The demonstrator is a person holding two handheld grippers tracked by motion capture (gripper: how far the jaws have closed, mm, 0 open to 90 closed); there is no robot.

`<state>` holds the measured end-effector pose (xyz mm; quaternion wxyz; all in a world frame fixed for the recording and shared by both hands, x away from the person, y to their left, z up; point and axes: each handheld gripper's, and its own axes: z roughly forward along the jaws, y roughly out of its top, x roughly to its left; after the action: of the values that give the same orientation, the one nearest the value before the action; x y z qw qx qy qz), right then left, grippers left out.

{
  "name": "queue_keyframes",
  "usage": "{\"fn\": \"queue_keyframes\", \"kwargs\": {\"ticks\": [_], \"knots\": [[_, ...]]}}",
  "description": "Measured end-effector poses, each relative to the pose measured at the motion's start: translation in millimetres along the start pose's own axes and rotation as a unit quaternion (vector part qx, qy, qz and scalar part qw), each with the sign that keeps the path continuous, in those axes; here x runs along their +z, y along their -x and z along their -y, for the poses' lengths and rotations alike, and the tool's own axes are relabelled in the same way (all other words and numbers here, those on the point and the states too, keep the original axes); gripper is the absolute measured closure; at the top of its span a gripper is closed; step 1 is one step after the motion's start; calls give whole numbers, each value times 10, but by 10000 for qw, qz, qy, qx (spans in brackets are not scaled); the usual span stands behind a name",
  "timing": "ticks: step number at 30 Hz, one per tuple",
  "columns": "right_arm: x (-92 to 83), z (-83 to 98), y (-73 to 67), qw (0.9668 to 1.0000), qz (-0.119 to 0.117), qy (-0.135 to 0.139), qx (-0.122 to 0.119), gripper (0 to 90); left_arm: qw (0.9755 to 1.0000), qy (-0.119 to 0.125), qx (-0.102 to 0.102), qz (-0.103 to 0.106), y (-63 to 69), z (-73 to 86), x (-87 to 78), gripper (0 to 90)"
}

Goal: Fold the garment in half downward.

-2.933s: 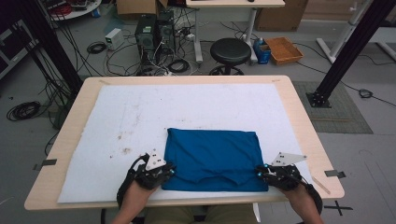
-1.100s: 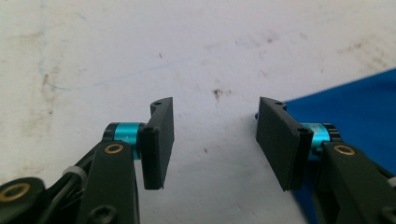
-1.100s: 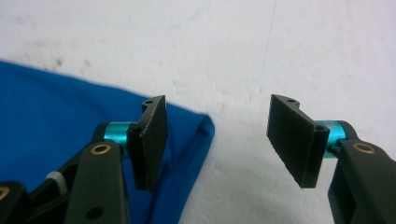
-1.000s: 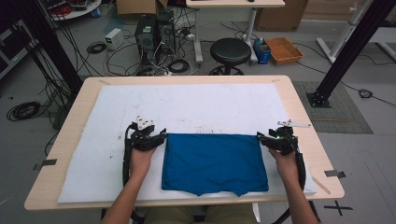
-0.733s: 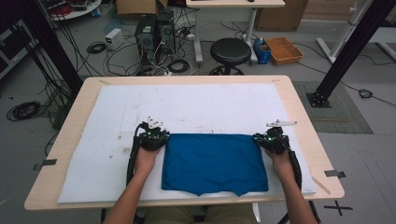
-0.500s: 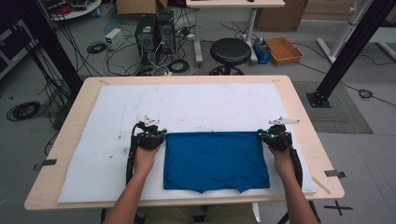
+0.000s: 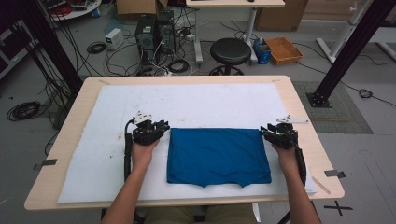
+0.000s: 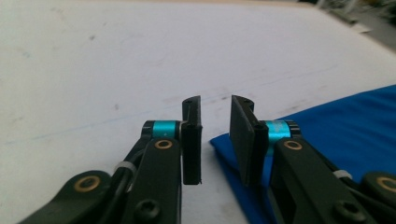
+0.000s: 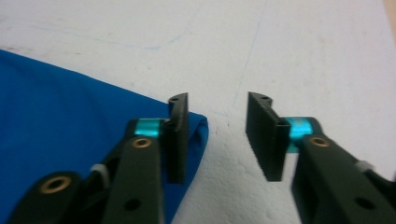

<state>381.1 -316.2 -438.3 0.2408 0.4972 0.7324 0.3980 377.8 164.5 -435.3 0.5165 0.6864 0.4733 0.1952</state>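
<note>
A blue cloth [image 7: 218, 156], folded into a flat rectangle, lies on the white mat [image 7: 201, 105]. My left gripper [image 7: 162, 128] rests at the cloth's far left corner, my right gripper [image 7: 265, 132] at its far right corner. In the left gripper view the left gripper [image 8: 216, 105] has just been opening. The cloth corner [image 8: 223, 145] lies low in the gap, and neither pad presses it. In the right gripper view the right gripper [image 9: 218, 99] has also just been opening. Bare mat fills its gap, and the cloth corner [image 9: 200, 125] lies beside one jaw.
The mat covers most of a wooden table [image 7: 306, 126]. Beyond the far edge are a black stool [image 7: 229, 49], computer towers [image 7: 154, 32] with floor cables, and an orange tray [image 7: 283, 49]. A black frame post [image 7: 345, 51] stands at the right.
Both hands went from the cloth's near corners to its far corners. Since half a second ago the jaws have let go of the corners, and the cloth lies flat.
</note>
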Motion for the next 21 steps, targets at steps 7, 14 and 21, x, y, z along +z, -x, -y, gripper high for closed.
{"fn": "queue_keyframes", "kwargs": {"ticks": [7,14,21], "knots": [[-249,-34,36,9978,-320,577,-31,271,9944,574,28,888,-83,-17,-347,411],[-377,16,-82,9955,-550,570,-527,210,9837,1073,362,1394,-56,12,-580,311],[-525,110,-90,9936,-731,704,-501,210,9845,671,944,1318,-15,89,-718,296]]}}
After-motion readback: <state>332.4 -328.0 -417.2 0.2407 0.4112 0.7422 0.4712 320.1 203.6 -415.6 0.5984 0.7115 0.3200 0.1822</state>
